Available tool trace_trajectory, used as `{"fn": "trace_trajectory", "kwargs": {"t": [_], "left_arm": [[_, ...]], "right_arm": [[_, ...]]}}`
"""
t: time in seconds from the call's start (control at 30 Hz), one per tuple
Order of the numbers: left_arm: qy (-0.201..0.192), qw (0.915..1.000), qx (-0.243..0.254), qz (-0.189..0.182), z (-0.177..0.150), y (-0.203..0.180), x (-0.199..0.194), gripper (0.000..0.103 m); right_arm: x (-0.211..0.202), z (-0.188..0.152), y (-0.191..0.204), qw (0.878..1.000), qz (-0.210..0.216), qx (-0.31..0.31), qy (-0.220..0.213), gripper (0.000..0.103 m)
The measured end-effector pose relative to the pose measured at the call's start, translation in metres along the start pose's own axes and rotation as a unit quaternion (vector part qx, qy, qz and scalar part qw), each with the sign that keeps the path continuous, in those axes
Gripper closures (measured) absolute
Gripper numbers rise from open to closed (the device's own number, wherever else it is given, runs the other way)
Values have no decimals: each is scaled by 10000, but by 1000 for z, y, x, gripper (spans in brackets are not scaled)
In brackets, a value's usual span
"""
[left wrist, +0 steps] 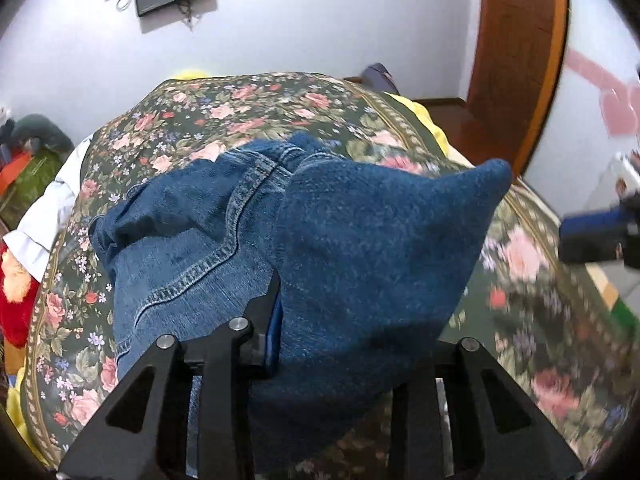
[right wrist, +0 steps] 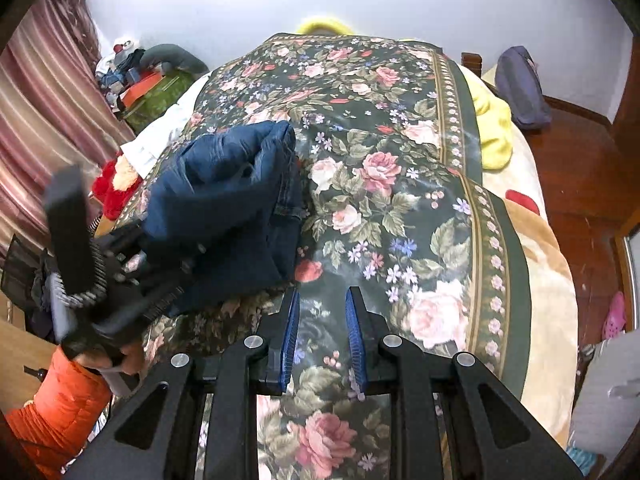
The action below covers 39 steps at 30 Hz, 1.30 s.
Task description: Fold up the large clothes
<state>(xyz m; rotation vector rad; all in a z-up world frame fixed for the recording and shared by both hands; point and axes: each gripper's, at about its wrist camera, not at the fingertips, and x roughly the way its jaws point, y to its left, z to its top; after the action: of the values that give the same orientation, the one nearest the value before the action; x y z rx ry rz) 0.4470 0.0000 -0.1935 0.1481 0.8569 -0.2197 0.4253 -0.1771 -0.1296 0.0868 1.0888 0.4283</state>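
Clearly, the left claw (left wrist: pixel 280 312) has hold of the jeans (left wrist: pixel 240 240): in the left wrist view one black finger with its blue pad presses against a thick fold of denim, and the other finger is hidden behind the cloth, so the fingers sit closed down on the fabric. The denim rises just ahead of that claw in a bunched heap, one corner standing up in a point to the claw's right, while the stitched seams and waistband lie ahead and to its left on the floral bedspread (left wrist: pixel 248 104).

The right claw (right wrist: pixel 322 330) is parted, with a clear gap between its two blue pads and nothing between them; only the bedspread (right wrist: pixel 400 200) shows through the gap. From this claw, the jeans (right wrist: pixel 232 200) sit ahead and to the left, lifted off the bed in a dark blue bundle. Lower left of that bundle the left claw's (right wrist: pixel 168 264) black body appears, blurred, gripped by the person's hand (right wrist: pixel 120 360) above an orange sleeve (right wrist: pixel 60 412).

Beyond the bedspread, far ahead of both claws, a yellow blanket (right wrist: pixel 492 128) lies along the bed's right side. Well to the right claw's left are a red plush toy (right wrist: pixel 112 184) and a white cloth (right wrist: pixel 156 140).
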Motion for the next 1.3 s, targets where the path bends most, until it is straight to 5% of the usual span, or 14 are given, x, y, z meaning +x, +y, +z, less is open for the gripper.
{"fn": "trace_trajectory", "kwargs": {"t": [0.17, 0.33, 0.53, 0.7, 0.87, 1.03, 1.3], "left_arm": [[148, 9999, 66, 41, -5, 2, -17, 63], [-44, 9978, -419, -521, -15, 25, -59, 28], [-293, 9977, -616, -25, -19, 60, -100, 20], [-113, 9919, -1154, 517, -26, 114, -99, 15], [321, 9821, -1839, 239, -48, 152, -71, 15], [845, 9810, -1728, 252, -68, 140, -34, 14], [571, 9840, -1602, 523, -82, 126, -39, 7]], "right_arm": [[3, 1, 18, 9996, 32, -279, -15, 84], [-2, 16, 51, 9978, 260, -546, -272, 84], [-10, 42, 98, 9926, 495, -920, -625, 84], [8, 52, 137, 9875, 579, -1357, -557, 84], [54, 48, 153, 9842, 216, -1748, -174, 84], [92, 31, 138, 9776, -490, -2045, -3, 84], [89, 7, 113, 9796, -561, -1926, -79, 84]]}}
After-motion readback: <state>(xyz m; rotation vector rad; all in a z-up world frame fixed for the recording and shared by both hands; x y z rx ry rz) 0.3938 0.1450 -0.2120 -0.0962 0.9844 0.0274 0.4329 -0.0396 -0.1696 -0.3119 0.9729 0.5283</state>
